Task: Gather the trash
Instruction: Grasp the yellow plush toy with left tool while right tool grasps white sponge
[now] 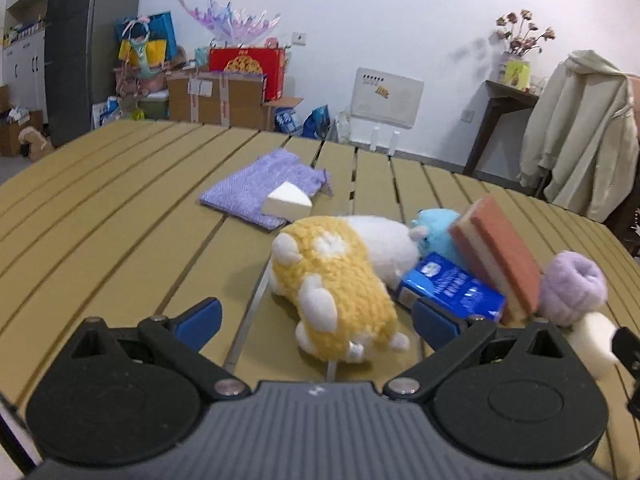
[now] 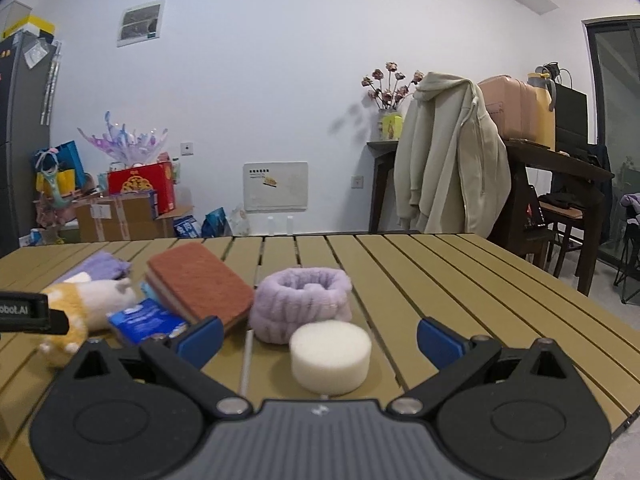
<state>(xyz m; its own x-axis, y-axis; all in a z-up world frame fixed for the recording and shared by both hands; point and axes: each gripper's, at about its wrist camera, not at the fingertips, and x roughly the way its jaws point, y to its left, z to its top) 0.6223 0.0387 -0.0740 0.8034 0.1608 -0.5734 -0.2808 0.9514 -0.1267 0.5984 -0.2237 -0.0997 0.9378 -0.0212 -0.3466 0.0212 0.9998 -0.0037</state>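
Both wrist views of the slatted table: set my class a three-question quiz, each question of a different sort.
1. True or false: the right gripper is shut on the round white sponge.
2. What leans on the blue packet? A) scouring sponge B) purple pouch C) fluffy purple band
3. Fill in: the white wedge sponge lies on the ____.

Key
1. False: its jaws stand wide open, and the sponge sits free between them.
2. A
3. Purple pouch

The left gripper is open too, around the yellow plush toy.
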